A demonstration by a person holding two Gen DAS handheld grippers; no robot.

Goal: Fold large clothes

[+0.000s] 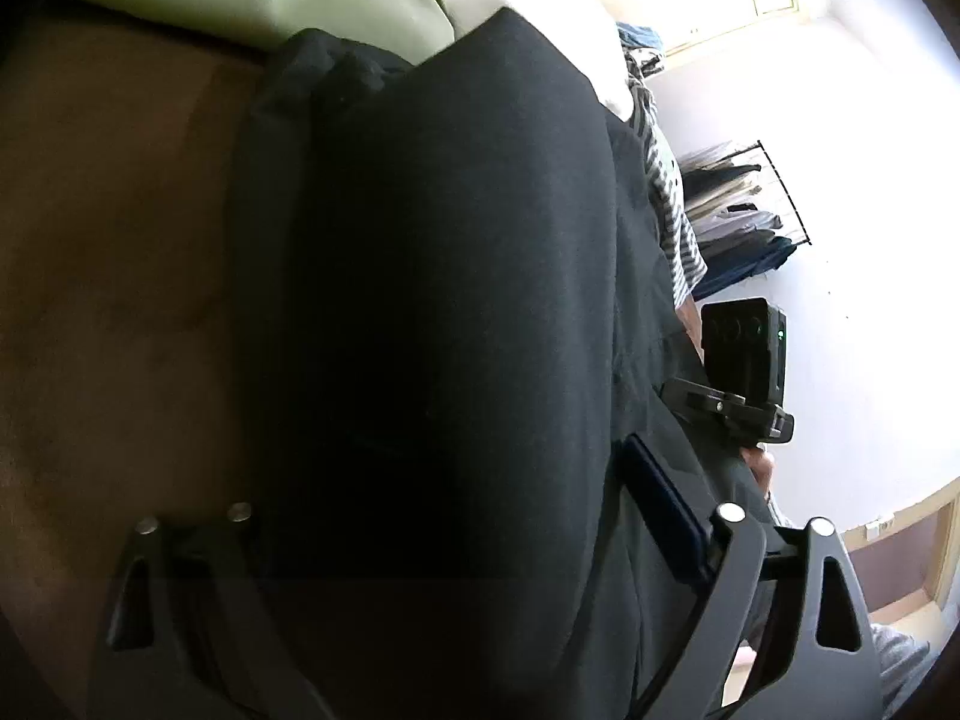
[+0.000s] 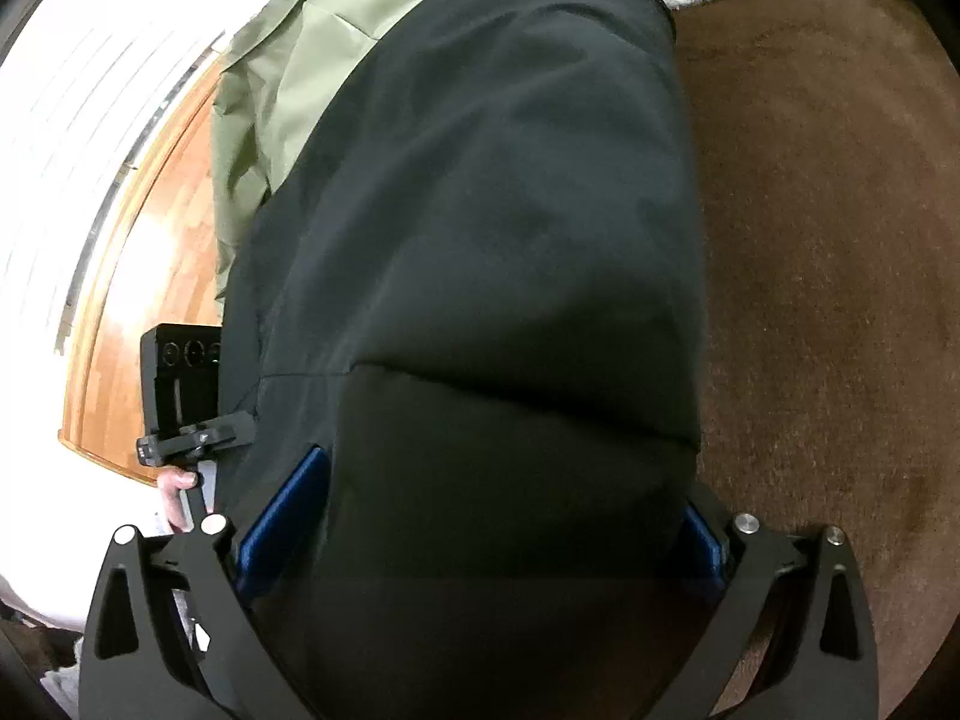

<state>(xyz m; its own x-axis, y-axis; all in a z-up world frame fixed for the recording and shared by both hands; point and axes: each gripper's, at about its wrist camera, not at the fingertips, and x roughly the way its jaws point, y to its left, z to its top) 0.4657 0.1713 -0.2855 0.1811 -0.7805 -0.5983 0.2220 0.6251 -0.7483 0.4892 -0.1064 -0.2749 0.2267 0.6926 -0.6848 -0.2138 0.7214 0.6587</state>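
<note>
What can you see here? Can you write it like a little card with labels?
main thing: black garment, lying along a brown surface
next to it: light green garment, at its far end
left gripper: jaws wide, black cloth between them, grip unclear
right gripper: jaws wide, blue pads either side of the black cloth, grip unclear
behind: rack of hanging clothes by a white wall
floor: wood

Both grippers, left [image 1: 456, 546] and right [image 2: 474, 516], angle downward side by side, fingers spread wide.
</note>
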